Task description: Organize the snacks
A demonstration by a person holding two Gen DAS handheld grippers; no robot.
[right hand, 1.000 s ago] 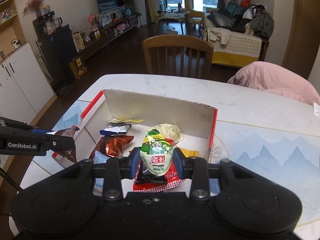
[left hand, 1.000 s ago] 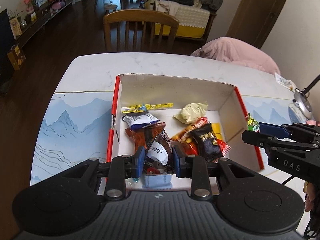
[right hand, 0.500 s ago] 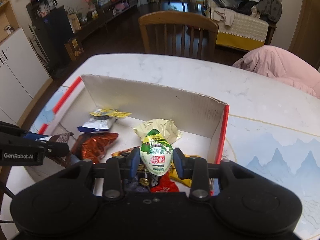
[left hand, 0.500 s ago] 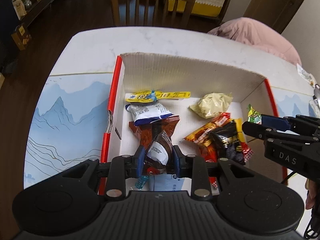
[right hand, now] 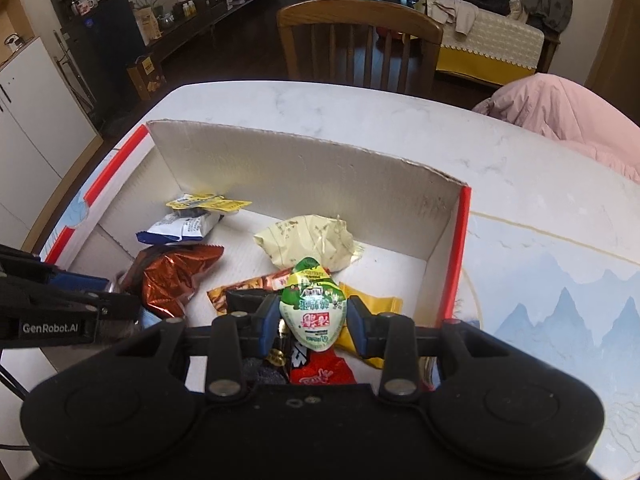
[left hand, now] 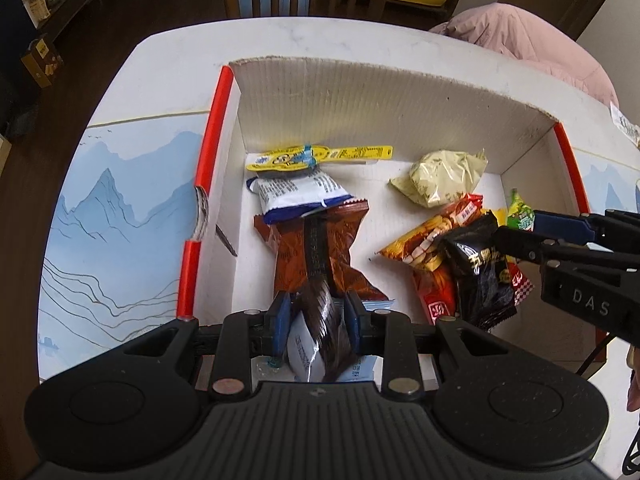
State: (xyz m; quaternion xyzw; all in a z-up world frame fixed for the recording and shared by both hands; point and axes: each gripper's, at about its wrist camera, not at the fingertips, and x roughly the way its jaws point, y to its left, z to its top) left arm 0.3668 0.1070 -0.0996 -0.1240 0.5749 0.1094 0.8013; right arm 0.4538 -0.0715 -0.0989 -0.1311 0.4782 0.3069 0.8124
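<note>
Left tool (left hand: 316,320) pinches a dark brown snack packet (left hand: 320,336) over the near end of the open cardboard box (left hand: 360,92), which sits on the surface (left hand: 120,208). Right tool (right hand: 312,320) pinches a green-and-white packet (right hand: 313,308) above the box's right half. Loose snacks lie inside, among them a copper-brown wrapper (left hand: 316,248) and what appears to be a pale yellow pouch (left hand: 440,178).

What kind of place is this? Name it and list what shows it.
Most likely a home's open living and dining room. A wooden spindle-back dining chair stands at the white marble-look table, a sofa with a yellow base piled with clothes sits behind, and a long low dark media cabinet lines the wall.
</note>
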